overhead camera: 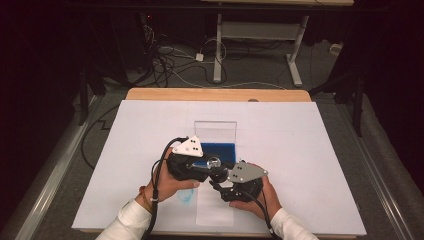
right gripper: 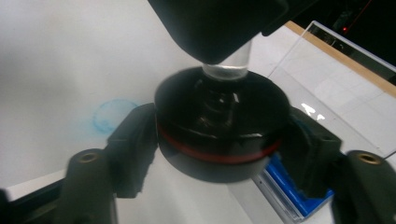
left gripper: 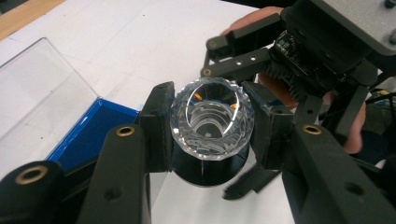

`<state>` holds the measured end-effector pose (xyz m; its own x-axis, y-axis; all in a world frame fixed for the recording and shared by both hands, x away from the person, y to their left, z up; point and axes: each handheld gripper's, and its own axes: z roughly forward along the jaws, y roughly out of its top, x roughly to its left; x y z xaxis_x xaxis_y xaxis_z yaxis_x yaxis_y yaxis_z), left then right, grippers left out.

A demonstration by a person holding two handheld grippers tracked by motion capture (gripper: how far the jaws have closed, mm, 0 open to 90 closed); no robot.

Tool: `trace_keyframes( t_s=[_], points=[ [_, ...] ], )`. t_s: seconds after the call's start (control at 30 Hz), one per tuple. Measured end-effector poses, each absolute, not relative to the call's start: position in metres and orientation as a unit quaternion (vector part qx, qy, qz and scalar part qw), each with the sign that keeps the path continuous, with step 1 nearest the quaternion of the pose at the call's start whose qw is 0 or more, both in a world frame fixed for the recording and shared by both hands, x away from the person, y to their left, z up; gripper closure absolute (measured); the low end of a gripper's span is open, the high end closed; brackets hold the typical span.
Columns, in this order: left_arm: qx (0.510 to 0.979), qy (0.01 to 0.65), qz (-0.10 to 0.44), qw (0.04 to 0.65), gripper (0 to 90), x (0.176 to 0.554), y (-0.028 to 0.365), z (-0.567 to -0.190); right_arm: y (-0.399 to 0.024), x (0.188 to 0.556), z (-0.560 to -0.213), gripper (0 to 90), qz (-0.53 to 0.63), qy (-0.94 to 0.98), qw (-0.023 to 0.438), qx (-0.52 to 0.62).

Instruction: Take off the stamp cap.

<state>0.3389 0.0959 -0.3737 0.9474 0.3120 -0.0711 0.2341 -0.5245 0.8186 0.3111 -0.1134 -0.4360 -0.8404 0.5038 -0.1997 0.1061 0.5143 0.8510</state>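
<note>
1. Near the desk's (overhead camera: 300, 130) front edge, the right hand-held gripper (right gripper: 219, 149) clamps the black base (right gripper: 219, 116).
2. The left hand-held gripper (left gripper: 210, 126) grips the crystal (left gripper: 212, 119) above it; their shared axis runs between the grippers.
3. Beyond them lies the blue case (overhead camera: 222, 149).

Your high view looks down on the whole counter (overhead camera: 300, 150); both gripper views sit close, sharing the crystal piece (left gripper: 212, 119).
</note>
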Motion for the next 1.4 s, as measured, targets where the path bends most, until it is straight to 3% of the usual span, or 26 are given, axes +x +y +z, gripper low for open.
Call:
trace_keyframes(
  t_s=[0.7,1.4],
  points=[
    [0.869,0.153,0.049,0.468,55.1,0.336,0.099,-0.373,-0.118,0.312,-0.44,37.6,0.457,0.848,0.201,0.176],
    [0.872,0.157,0.07,0.458,55.1,0.336,0.109,-0.369,-0.135,0.309,-0.439,37.8,0.427,0.862,0.216,0.169]
  ],
)
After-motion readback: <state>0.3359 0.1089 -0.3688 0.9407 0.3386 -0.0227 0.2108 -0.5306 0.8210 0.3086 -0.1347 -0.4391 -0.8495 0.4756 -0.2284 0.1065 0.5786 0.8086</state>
